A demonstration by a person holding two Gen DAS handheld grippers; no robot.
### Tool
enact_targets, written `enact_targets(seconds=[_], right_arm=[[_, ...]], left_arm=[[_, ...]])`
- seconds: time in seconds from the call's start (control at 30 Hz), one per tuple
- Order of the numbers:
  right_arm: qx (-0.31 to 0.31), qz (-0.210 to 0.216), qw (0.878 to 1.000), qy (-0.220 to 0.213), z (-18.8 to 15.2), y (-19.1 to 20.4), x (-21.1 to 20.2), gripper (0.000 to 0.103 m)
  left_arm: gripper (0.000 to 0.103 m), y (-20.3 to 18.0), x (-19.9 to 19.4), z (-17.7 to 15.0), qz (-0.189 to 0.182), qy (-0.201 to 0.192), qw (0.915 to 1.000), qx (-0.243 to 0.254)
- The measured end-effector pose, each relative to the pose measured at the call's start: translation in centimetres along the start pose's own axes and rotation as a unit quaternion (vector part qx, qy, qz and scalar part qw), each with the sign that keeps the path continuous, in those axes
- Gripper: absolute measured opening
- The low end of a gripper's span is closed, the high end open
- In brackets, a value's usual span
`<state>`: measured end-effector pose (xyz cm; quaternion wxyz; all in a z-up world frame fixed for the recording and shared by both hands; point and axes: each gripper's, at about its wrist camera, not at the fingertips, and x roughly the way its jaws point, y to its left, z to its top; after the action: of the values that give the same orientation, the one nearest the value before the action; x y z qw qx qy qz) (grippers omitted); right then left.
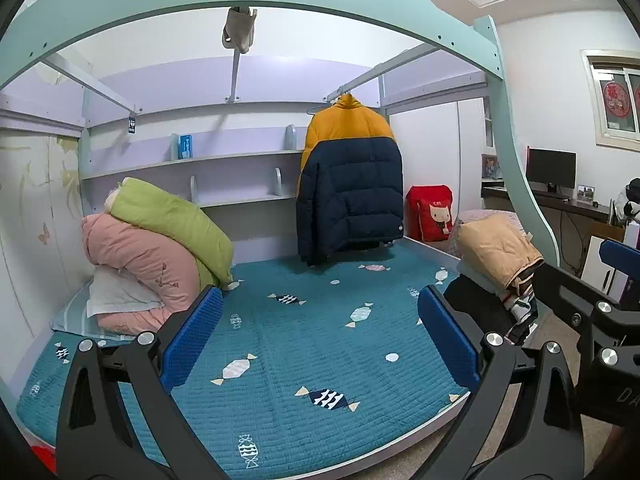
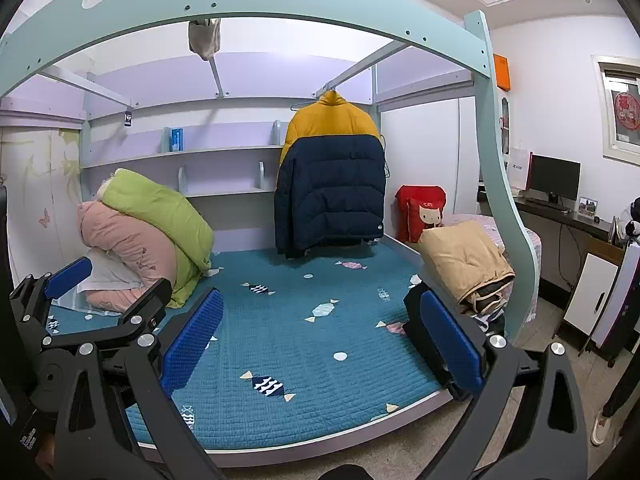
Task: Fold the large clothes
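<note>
A yellow and navy puffer jacket hangs on a hanger from a rail at the back of the bed; it also shows in the right wrist view. The bed has a teal quilted cover with candy prints. My left gripper is open and empty, held above the front of the bed, far from the jacket. My right gripper is open and empty too, beside the left one. The left gripper also shows at the left edge of the right wrist view.
Rolled pink and green quilts lie at the bed's left. A stack of folded clothes topped by a tan garment sits at the bed's right edge. A red cushion stands behind it. A desk with a monitor is at the right.
</note>
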<state>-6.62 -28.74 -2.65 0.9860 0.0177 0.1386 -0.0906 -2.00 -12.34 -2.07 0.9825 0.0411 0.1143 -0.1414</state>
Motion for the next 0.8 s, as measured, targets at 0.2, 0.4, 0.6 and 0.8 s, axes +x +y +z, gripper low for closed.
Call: enact_targets(seconds=[0.2, 0.4, 0.6, 0.8], right_arm=[[0.001, 0.0, 1.0, 0.0, 0.06, -0.13, -0.01, 0.096], [0.002, 0.0, 1.0, 0.0, 0.02, -0.18, -0.15, 0.096], [0.005, 0.003, 1.0, -0.001, -0.04, -0.29, -0.29, 0.096], [0.008, 0.003, 1.0, 0.001, -0.01, -0.5, -0.48, 0.096]], left_arm=[[0.098, -0.04, -0.17, 0.02, -0.001, -0.002, 1.0, 0.001], [0.098, 0.03, -0.38, 0.12, -0.004, -0.003, 1.0, 0.001], [0.098, -0.18, -0.41, 0.24, -0.005, -0.006, 1.0, 0.005], [0.098, -0.3, -0.38, 0.32, -0.005, -0.007, 0.9999, 0.006]])
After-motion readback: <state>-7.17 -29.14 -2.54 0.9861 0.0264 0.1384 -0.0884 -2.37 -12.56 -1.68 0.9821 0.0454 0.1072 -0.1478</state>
